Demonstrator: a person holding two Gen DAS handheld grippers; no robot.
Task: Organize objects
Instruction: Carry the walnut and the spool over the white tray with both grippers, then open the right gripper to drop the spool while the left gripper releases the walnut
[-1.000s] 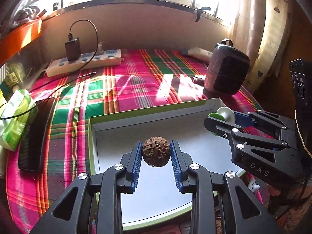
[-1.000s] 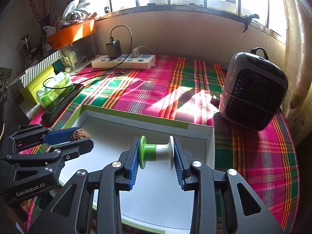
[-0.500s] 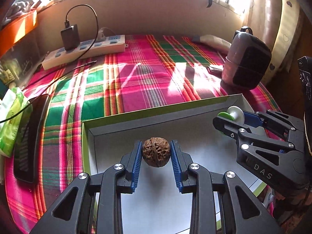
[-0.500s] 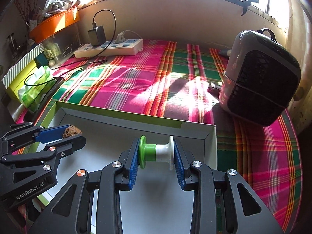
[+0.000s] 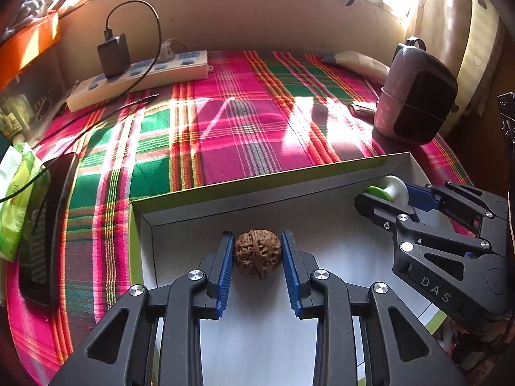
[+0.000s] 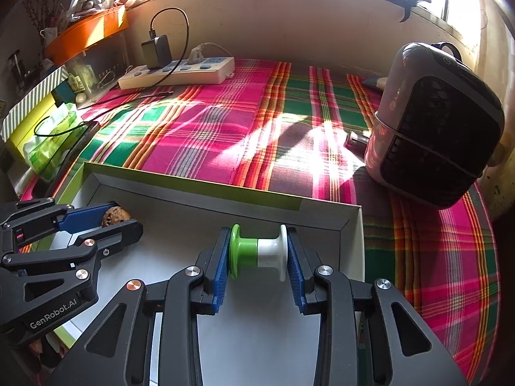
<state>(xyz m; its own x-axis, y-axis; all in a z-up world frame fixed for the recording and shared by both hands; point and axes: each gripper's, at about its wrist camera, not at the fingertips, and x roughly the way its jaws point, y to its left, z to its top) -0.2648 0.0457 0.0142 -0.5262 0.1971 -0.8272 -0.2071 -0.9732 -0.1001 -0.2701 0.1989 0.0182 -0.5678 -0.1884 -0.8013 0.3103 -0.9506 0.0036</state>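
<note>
My left gripper [image 5: 257, 254] is shut on a brown walnut [image 5: 257, 252] and holds it over the left part of a shallow white box with a green rim [image 5: 257, 180]. My right gripper [image 6: 257, 254] is shut on a green-and-white spool [image 6: 258, 251], held sideways over the box's right part [image 6: 351, 241]. The right gripper with the spool [image 5: 388, 189] also shows at the right of the left wrist view. The left gripper with the walnut [image 6: 114, 217] shows at the left of the right wrist view.
The box lies on a pink-and-green plaid cloth [image 5: 225, 122]. A white power strip with a black charger [image 5: 141, 75] sits at the back. A dark fan heater [image 6: 434, 122] stands right. A tissue pack [image 5: 16, 199] and black phone [image 5: 45, 228] lie left.
Both grippers have moved forward over the box toward its far wall, still holding the walnut and the spool. The cloth and heater look nearer.
</note>
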